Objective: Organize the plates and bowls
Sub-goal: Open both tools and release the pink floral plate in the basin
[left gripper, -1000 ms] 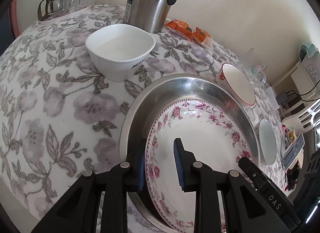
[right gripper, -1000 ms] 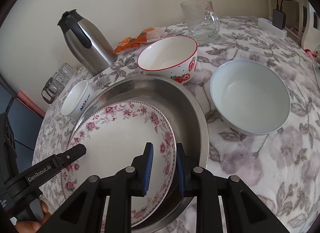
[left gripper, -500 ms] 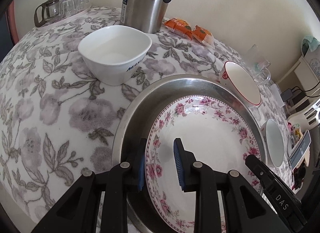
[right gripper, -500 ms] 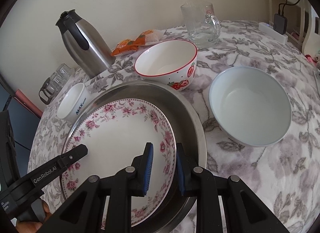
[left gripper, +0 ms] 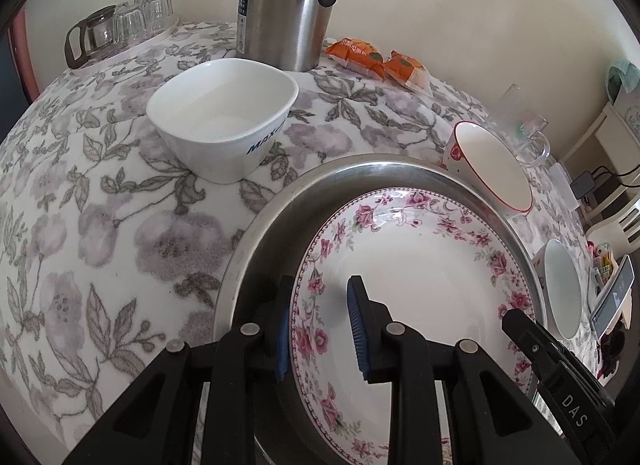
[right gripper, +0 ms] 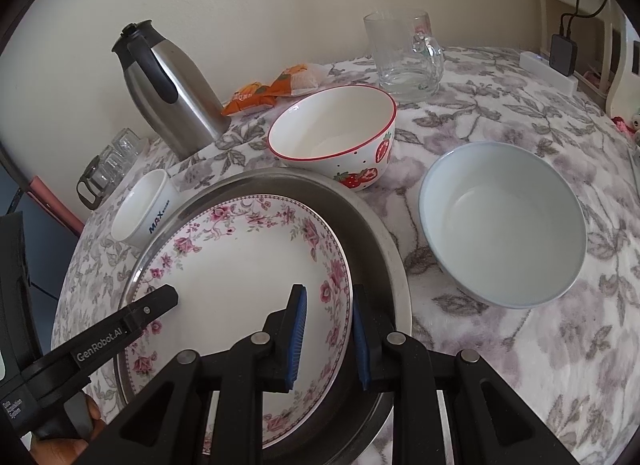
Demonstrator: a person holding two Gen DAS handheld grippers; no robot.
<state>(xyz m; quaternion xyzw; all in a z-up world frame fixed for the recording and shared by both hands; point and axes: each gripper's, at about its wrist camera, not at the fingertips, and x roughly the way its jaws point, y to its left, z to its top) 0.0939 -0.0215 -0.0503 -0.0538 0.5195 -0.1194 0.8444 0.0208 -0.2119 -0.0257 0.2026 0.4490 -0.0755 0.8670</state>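
Observation:
A white plate with a pink floral rim [left gripper: 420, 289] [right gripper: 240, 265] lies inside a large steel pan [left gripper: 360, 173] [right gripper: 384, 249]. My left gripper [left gripper: 320, 329] straddles the plate's left rim, one blue pad on each side. My right gripper [right gripper: 328, 337] straddles its right rim the same way. A white square bowl [left gripper: 224, 117] [right gripper: 140, 213] stands left of the pan. A strawberry bowl [right gripper: 336, 133] [left gripper: 492, 165] stands behind the pan. A pale blue bowl [right gripper: 500, 225] [left gripper: 560, 289] stands to its right.
A steel thermos jug [left gripper: 292, 1] [right gripper: 168, 85] stands at the back, with orange snack packets [left gripper: 376, 61] beside it. A glass mug [right gripper: 404, 53] is at the back right. Small glasses and a glass pot [left gripper: 116, 29] sit at the back left on the floral tablecloth [left gripper: 100, 205].
Both grippers have kept their hold on the plate's rims. The plate has come down lower into the steel pan and the views have shifted slightly.

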